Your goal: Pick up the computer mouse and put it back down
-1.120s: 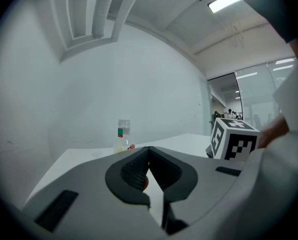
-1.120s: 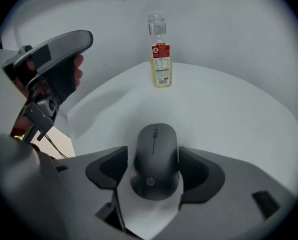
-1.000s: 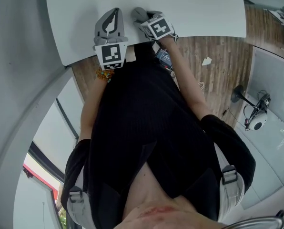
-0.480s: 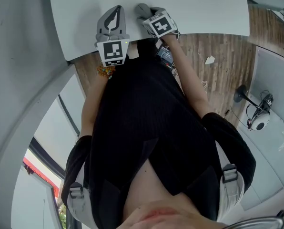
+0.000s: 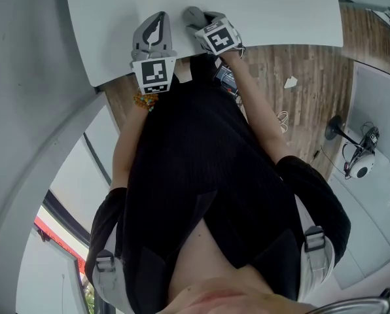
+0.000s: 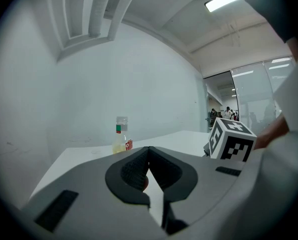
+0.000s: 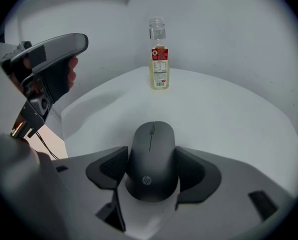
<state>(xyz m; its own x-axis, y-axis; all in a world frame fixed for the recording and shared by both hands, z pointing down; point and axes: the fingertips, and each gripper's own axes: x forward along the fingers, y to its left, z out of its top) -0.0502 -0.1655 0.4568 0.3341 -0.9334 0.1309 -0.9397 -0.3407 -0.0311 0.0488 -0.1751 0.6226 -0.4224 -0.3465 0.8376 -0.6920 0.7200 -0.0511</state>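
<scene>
A black computer mouse [image 7: 151, 144] sits between the jaws of my right gripper [image 7: 151, 158], and both pads press its sides. I cannot tell whether it rests on the white table [image 7: 229, 119] or hangs just above it. From the head view the mouse [image 5: 192, 15] pokes out ahead of the right gripper [image 5: 202, 23], near the table's [image 5: 280, 12] front edge. My left gripper [image 5: 157, 21] lies just to the left over the table, and its jaws [image 6: 148, 156] are shut with nothing in them.
A clear bottle of yellow liquid [image 7: 159, 54] stands at the table's far side, straight beyond the mouse. Wooden floor [image 5: 300, 77] lies right of the table, with a scrap of paper [image 5: 288, 82] and cables. The left gripper [image 7: 54, 64] and its hand show left of the mouse.
Hardly anything differs: both grippers stay at the table's front edge and the right one keeps the mouse. Only the head view has shifted a little.
</scene>
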